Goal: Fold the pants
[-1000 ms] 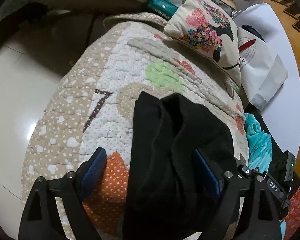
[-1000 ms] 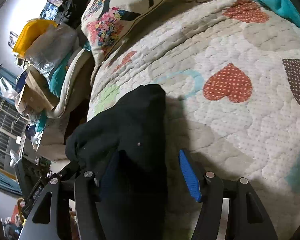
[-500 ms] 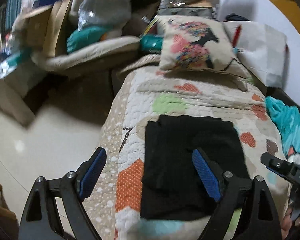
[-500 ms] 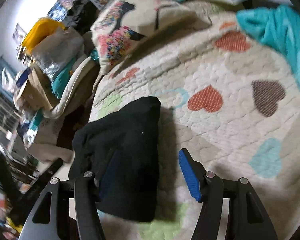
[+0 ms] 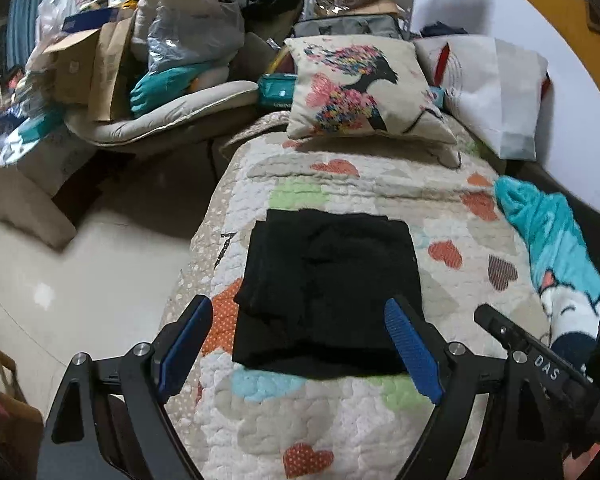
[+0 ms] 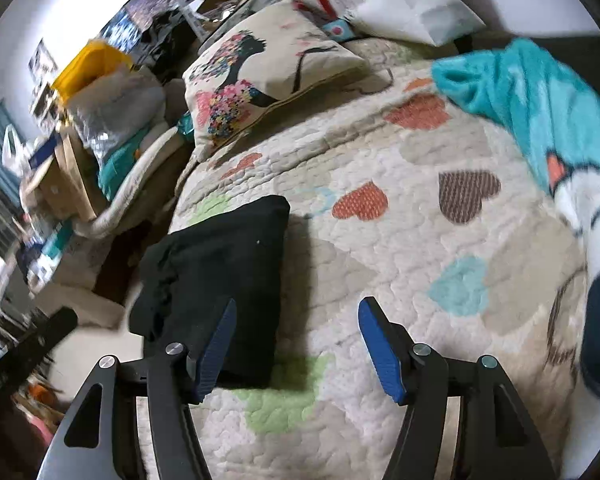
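1. Both grippers are spread wide and empty — left gripper [image 5: 306, 344] hangs over the near edge of the pants [image 5: 328, 292], right gripper [image 6: 296, 344] sits off their right side, one finger [image 6: 216, 348] overlapping the near right corner, the other over bare quilt [image 6: 380, 272].
2. Pants lie as a compact black rectangle on the quilt, near its left edge, short of the pillow [image 5: 360, 88] and well apart from the teal blanket [image 5: 548, 232].
3. Judgement: folding looks essentially done — stacked layers, edges roughly square; the left edge shows a slightly offset under-layer.
4. Handling: soft, light knit, limp. It will sag and unfold if lifted by a single layer.
5. Grip advice: pinch through the full stack at a folded edge or corner, not the loose left-side layers. Slippage unlikely; the quilt texture may drag on the fabric.
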The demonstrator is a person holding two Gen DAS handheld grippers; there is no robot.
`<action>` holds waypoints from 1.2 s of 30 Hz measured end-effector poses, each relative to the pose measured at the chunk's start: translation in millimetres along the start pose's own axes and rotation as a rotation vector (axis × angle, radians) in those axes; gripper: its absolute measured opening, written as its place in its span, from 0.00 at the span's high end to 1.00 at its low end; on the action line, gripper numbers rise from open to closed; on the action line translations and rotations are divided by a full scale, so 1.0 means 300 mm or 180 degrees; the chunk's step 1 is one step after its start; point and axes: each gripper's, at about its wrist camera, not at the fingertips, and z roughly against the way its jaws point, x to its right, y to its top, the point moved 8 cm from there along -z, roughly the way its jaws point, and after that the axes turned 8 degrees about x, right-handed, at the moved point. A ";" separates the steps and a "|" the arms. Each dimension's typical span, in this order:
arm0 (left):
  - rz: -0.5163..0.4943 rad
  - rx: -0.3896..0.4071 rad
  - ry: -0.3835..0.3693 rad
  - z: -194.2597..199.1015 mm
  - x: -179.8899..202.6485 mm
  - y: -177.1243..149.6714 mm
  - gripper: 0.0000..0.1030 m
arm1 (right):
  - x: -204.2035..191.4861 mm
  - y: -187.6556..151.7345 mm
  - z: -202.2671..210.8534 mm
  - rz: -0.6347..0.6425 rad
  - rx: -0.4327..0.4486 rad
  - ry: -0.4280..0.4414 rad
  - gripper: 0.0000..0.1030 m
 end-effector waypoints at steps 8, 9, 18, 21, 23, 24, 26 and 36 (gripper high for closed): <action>-0.0274 0.0073 0.0077 0.025 0.029 -0.014 0.15 | 0.000 -0.004 -0.017 0.0078 0.0041 -0.0012 0.33; -0.0258 0.0028 0.0064 0.019 0.028 -0.026 0.15 | -0.003 -0.010 -0.021 0.0098 0.0022 -0.0009 0.33; -0.0269 0.0057 0.0020 0.012 0.027 -0.035 0.15 | -0.013 -0.021 -0.040 0.0274 0.0035 -0.0119 0.33; -0.0297 0.0104 0.0010 0.015 0.024 -0.036 0.15 | -0.008 -0.030 -0.053 0.0281 0.0012 -0.0157 0.33; -0.0307 0.0128 0.0010 0.018 0.021 -0.034 0.15 | -0.009 -0.036 -0.060 0.0316 0.0000 -0.0174 0.33; -0.0309 0.0135 0.0002 0.018 0.021 -0.035 0.15 | -0.011 -0.039 -0.062 0.0337 -0.0005 -0.0183 0.33; -0.0295 0.0138 -0.0017 0.017 0.021 -0.037 0.15 | -0.017 -0.045 -0.066 0.0373 -0.0009 -0.0198 0.33; -0.0230 0.0061 -0.0079 -0.001 0.010 -0.051 0.15 | -0.013 -0.062 -0.082 0.0416 -0.0040 -0.0278 0.33</action>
